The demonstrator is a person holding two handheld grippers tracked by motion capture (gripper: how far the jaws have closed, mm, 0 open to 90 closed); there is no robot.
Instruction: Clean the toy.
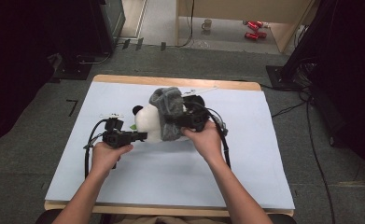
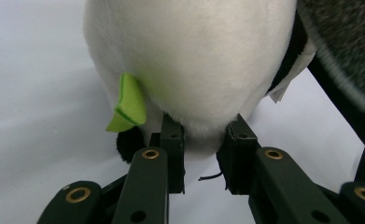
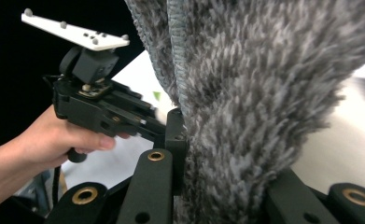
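A white plush panda (image 1: 147, 122) with a black ear lies on the pale sheet (image 1: 171, 177) near the table's middle. A grey furry cover (image 1: 167, 109) is draped over its far end. My left gripper (image 1: 142, 136) comes in from the left, and in the left gripper view it (image 2: 203, 140) is shut on the panda's white belly (image 2: 194, 60), next to a green felt leaf (image 2: 129, 103). My right gripper (image 1: 174, 122) is lifted above the toy. In the right gripper view it (image 3: 227, 163) is shut on the grey fur (image 3: 264, 84), which hides one finger.
The sheet covers a wooden table (image 1: 245, 86) with free room in front and at both sides. Black cables (image 1: 87, 149) trail from both grippers. On the floor beyond stand a mug (image 1: 207, 24) and red cans (image 1: 254, 29). Dark equipment flanks the table.
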